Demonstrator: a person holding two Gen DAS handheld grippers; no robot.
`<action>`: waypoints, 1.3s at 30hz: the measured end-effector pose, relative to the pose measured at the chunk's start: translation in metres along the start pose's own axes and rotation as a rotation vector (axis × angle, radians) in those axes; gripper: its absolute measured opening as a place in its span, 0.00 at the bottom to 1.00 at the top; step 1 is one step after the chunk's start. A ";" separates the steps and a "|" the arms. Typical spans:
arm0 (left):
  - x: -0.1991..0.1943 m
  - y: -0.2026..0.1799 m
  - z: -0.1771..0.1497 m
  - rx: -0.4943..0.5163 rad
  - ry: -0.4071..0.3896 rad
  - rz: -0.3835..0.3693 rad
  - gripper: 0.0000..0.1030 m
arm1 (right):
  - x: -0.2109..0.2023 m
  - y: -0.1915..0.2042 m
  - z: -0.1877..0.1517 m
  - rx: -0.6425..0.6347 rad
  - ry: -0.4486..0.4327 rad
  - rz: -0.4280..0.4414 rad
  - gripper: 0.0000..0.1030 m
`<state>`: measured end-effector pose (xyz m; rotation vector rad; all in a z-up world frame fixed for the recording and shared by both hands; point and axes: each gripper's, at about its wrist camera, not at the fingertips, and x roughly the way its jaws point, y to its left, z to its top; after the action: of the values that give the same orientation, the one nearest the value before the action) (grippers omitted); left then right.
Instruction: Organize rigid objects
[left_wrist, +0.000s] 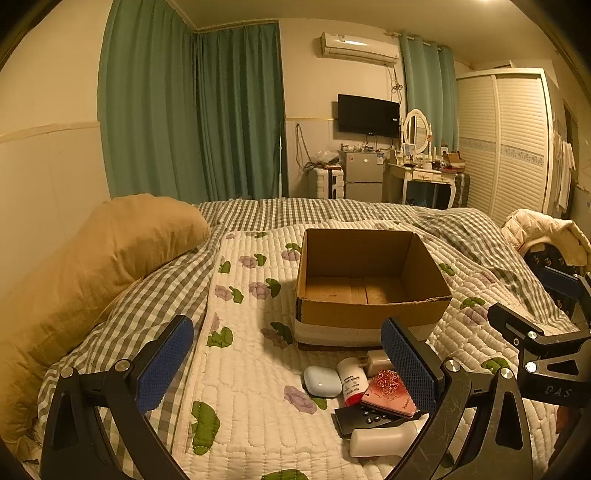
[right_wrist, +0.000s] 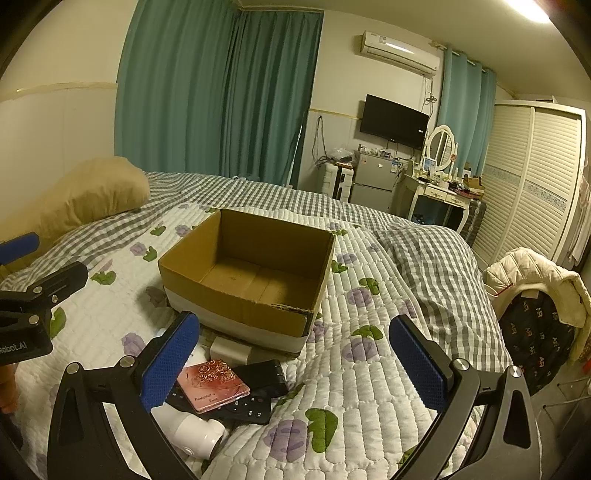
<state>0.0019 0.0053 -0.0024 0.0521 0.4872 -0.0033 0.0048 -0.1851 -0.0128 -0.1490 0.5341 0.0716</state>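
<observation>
An empty cardboard box (left_wrist: 373, 317) (right_wrist: 243, 314) sits on the quilted bed. In front of it lies a pile: a pale blue earbud case (left_wrist: 322, 381), a white tube with red end (left_wrist: 352, 380), a white charger (left_wrist: 376, 362) (right_wrist: 231, 350), a pink rose-print case (left_wrist: 389, 393) (right_wrist: 212, 386), a black remote (left_wrist: 369, 417) (right_wrist: 240, 406), a black box (right_wrist: 262, 376) and a white bottle (left_wrist: 384, 439) (right_wrist: 192, 432). My left gripper (left_wrist: 288, 363) is open above the quilt, left of the pile. My right gripper (right_wrist: 295, 365) is open over the pile's right side.
A tan pillow (left_wrist: 110, 258) lies at the left on the checked sheet. A chair with a jacket (right_wrist: 532, 295) stands past the bed's right edge. A wardrobe, dresser and fridge stand across the room.
</observation>
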 end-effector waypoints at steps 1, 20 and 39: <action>0.000 0.000 -0.001 -0.002 0.000 0.000 1.00 | 0.000 0.001 0.000 -0.001 0.001 0.000 1.00; -0.002 -0.003 -0.002 -0.008 0.009 0.007 1.00 | -0.005 -0.004 -0.003 -0.002 -0.007 0.000 1.00; 0.021 0.016 -0.035 0.015 0.155 0.042 1.00 | 0.043 0.051 -0.038 -0.231 0.239 0.191 1.00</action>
<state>0.0046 0.0229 -0.0428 0.0781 0.6407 0.0388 0.0170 -0.1396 -0.0734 -0.3345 0.7778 0.3053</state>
